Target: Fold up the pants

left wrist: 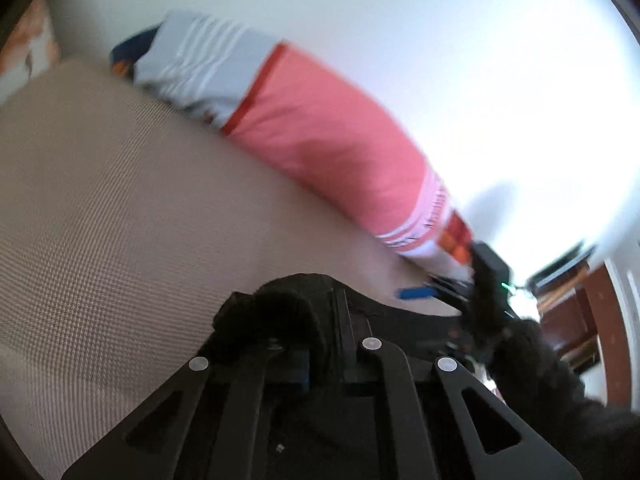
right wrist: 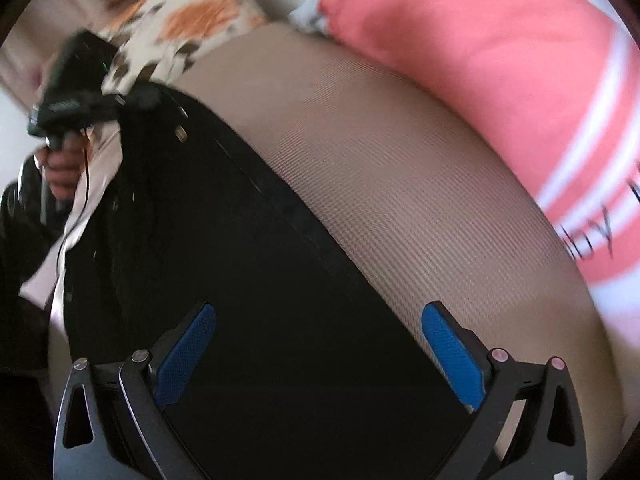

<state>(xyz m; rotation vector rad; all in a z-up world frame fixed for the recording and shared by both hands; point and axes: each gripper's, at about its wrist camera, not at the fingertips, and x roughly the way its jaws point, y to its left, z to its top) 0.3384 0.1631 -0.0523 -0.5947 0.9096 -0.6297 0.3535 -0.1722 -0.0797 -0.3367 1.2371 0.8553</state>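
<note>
Black pants (right wrist: 248, 264) lie across a beige mesh-textured surface (right wrist: 400, 184). My right gripper (right wrist: 320, 356) is open, its blue pads (right wrist: 452, 356) spread wide just above the black cloth. My left gripper (left wrist: 308, 332) is shut on a bunched edge of the pants (left wrist: 280, 304); its fingers are hidden by the cloth. In the right wrist view the left gripper (right wrist: 132, 98) shows at the far left, held by a hand and pinching the pants' far end. The right gripper (left wrist: 424, 293) shows in the left wrist view with one blue pad visible.
A long coral-pink and grey striped pillow (left wrist: 320, 128) lies along the far edge of the beige surface, also in the right wrist view (right wrist: 500, 60). A white and orange patterned pillow (right wrist: 188, 20) sits behind. A white wall (left wrist: 440, 40) and brown wooden furniture (left wrist: 576, 312) stand beyond.
</note>
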